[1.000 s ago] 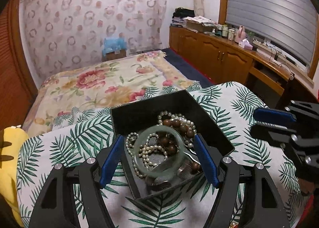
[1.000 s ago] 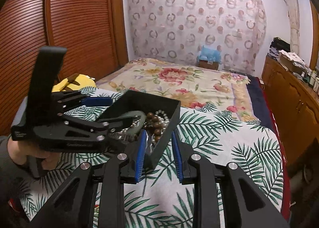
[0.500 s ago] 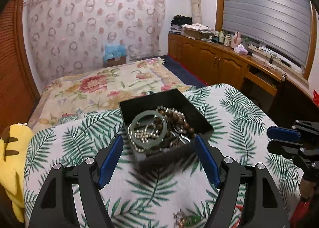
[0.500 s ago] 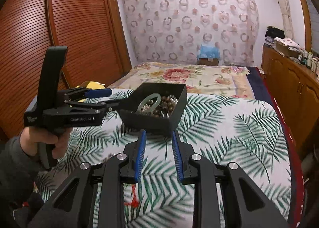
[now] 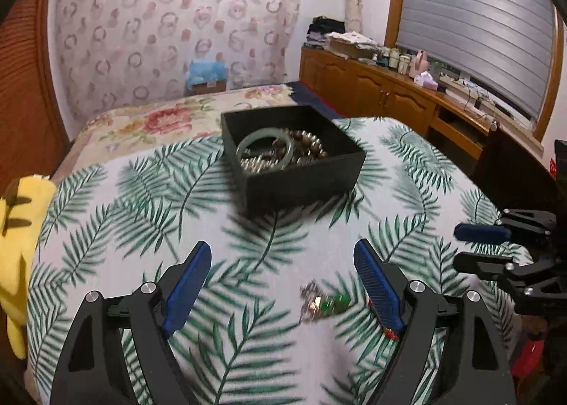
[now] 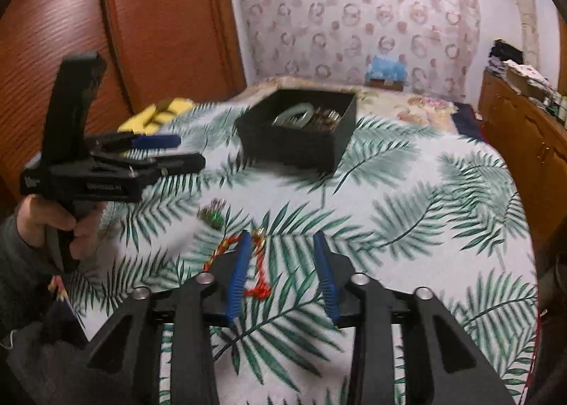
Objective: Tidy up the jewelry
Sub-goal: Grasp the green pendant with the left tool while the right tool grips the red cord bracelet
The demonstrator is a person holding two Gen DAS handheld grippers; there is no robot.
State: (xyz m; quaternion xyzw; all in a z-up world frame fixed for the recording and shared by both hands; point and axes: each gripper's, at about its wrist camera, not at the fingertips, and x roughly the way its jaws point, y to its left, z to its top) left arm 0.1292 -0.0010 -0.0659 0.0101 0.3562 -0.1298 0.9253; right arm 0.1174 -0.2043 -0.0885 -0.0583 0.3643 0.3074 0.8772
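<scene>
A black open box [image 5: 301, 189] stands on the palm-leaf cloth. It holds a pale green bangle [image 5: 264, 148] and bead strings. My left gripper [image 5: 283, 281] hovers well short of the box, its jaws opening wide with nothing pressed between them. A small green-stone piece [image 5: 326, 302] lies on the cloth near its right finger. In the right wrist view the box [image 6: 290, 150] sits ahead. My right gripper [image 6: 283, 274] is open with a narrow gap. A red cord bracelet [image 6: 257, 279] lies on the cloth under its left finger. The green-stone piece [image 6: 212, 215] lies further left.
A yellow plush toy [image 5: 17, 228] lies at the cloth's left edge. A person's hand [image 6: 53, 224] holds the left gripper [image 6: 191, 151]. The right gripper [image 5: 457, 248] shows at the right. A floral bed lies beyond; wooden cabinets [image 5: 372, 96] line the right wall.
Both grippers have drawn back from the box, which they straddled a second ago. The box rests farther ahead. The left jaws stand wider. The loose pieces have come into view.
</scene>
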